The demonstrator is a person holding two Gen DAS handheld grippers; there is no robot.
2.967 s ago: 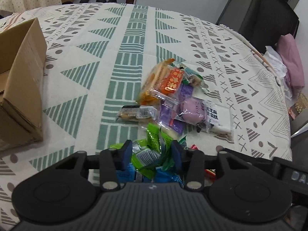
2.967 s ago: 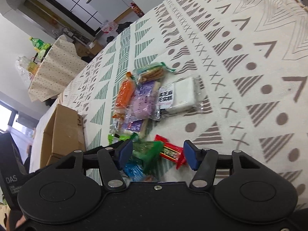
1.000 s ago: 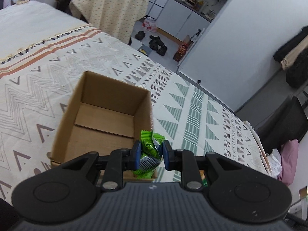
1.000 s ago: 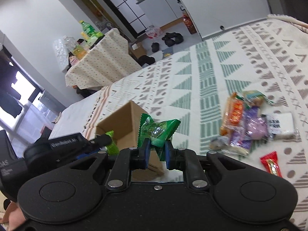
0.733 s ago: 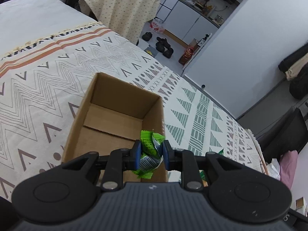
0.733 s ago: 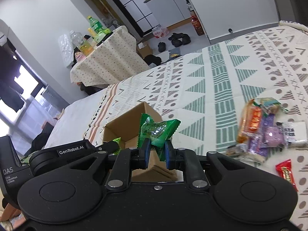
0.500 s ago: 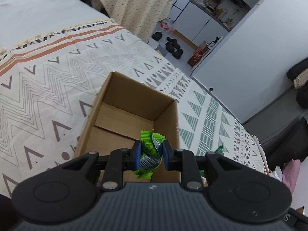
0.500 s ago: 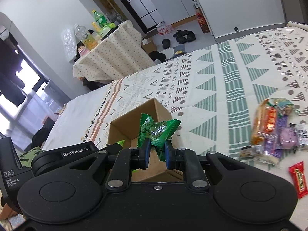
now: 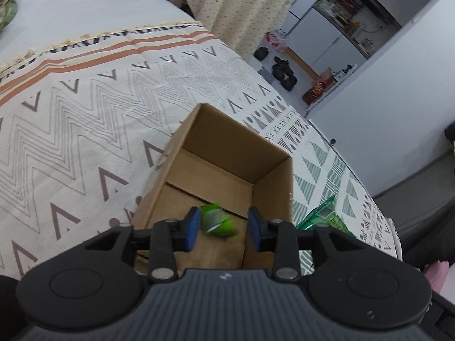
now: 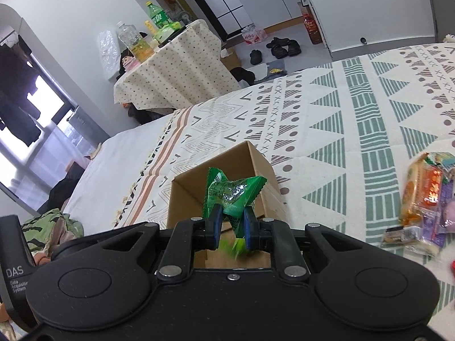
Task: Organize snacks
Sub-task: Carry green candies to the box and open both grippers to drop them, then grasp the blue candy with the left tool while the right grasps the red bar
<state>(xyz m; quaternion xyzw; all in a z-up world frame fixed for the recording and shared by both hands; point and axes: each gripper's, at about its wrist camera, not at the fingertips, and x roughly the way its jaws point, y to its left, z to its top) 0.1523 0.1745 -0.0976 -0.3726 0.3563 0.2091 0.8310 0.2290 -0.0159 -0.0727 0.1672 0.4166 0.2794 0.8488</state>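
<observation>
An open cardboard box [image 9: 273, 176] stands on the patterned cloth; it also shows in the right wrist view [image 10: 263, 167]. My left gripper [image 9: 223, 228] is open above the box. A light green snack packet [image 9: 219, 223] is blurred in mid-fall between its fingers, over the box floor. My right gripper [image 10: 231, 226] is shut on a dark green snack packet [image 10: 231, 191] just above the box's near edge. That packet shows at the right in the left wrist view [image 9: 324, 217].
A pile of loose snack packets [image 10: 426, 199] lies on the cloth at the right, with a red wrapper [image 10: 452, 265] near it. A small covered table with bottles [image 10: 167, 65] stands on the floor beyond the bed.
My left gripper has opened and let go of the light green packet, which now drops into the box. My right gripper has moved closer over the box, still holding its packet.
</observation>
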